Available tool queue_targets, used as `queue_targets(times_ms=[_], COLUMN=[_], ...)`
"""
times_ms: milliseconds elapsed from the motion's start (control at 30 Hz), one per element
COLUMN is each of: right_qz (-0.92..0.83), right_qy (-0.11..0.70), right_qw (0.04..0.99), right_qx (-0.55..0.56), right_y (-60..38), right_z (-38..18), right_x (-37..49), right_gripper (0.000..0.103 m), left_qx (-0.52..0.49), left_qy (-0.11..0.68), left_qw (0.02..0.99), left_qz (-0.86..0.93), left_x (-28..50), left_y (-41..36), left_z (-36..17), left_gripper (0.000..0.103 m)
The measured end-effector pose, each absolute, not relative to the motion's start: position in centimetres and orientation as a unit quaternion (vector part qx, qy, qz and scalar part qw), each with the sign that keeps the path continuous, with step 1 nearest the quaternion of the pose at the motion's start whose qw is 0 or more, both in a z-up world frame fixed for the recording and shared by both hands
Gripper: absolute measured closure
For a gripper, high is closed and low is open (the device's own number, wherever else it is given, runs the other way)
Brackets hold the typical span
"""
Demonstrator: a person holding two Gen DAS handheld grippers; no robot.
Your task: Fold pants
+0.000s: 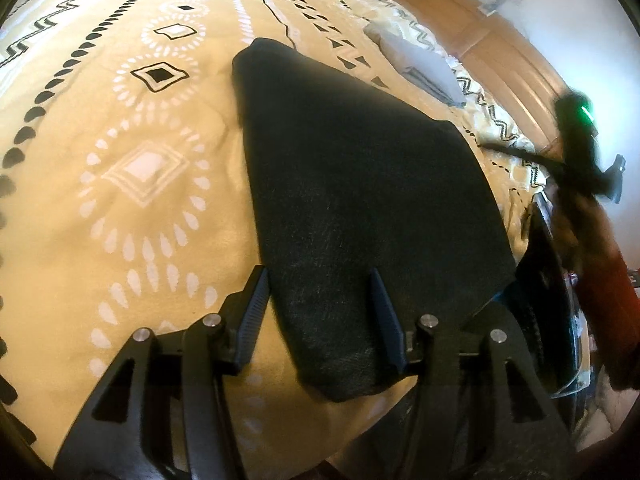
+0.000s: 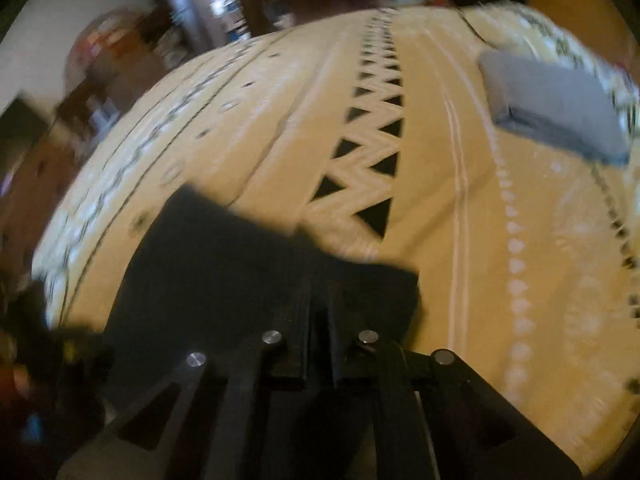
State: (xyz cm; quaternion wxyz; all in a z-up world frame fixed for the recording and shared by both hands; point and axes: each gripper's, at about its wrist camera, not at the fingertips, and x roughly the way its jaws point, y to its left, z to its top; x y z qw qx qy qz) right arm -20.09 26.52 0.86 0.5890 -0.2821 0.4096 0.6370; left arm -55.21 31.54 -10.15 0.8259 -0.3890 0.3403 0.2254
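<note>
Tan patterned bedspread (image 1: pixel 120 220), dark coarse-weave pants (image 1: pixel 360 200) folded flat, left gripper (image 1: pixel 320 300) jaws apart, right gripper (image 2: pixel 320 304) jaws nearly closed.

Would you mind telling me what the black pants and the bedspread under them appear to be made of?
Pants: probably denim, matte black, faint diagonal weave showing. Bedspread: seemingly soft woven cloth, tan with printed white and black patterns, lightly rumpled.

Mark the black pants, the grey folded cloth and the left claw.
black pants (image 1: pixel 360 184), left wrist view, middle of the fabric
grey folded cloth (image 2: pixel 556 108), right wrist view, top face
left claw (image 1: pixel 320 320), left wrist view, between fingertips
</note>
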Motion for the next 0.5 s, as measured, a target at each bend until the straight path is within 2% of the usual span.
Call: queue_targets(times_ms=[100, 200, 400, 500], right_qz=[0.621, 0.603, 0.607, 0.601], right_qy=[0.419, 0.424, 0.405, 0.432], right_qw=[0.553, 0.563, 0.584, 0.557], right_qx=[-0.365, -0.374, -0.356, -0.377], right_y=[22.7, 21.7, 19.1, 18.2], right_z=[-2.0, -5.0, -1.2, -3.5], right_x=[-23.8, -24.5, -25.0, -26.3], right_gripper=[0.093, 0.096, 0.095, 0.095], left_qx=[-0.393, -0.391, -0.373, -0.361], left_qy=[0.340, 0.344, 0.353, 0.375], left_qw=[0.824, 0.824, 0.826, 0.824], left_qz=[0.225, 0.223, 0.232, 0.226], left_x=[-55.1, -54.5, -55.3, -55.5], left_y=[31.6, 31.9, 31.4, 30.6], left_z=[-10.3, -10.3, -9.1, -9.8], left_gripper=[0.049, 0.048, 0.050, 0.050])
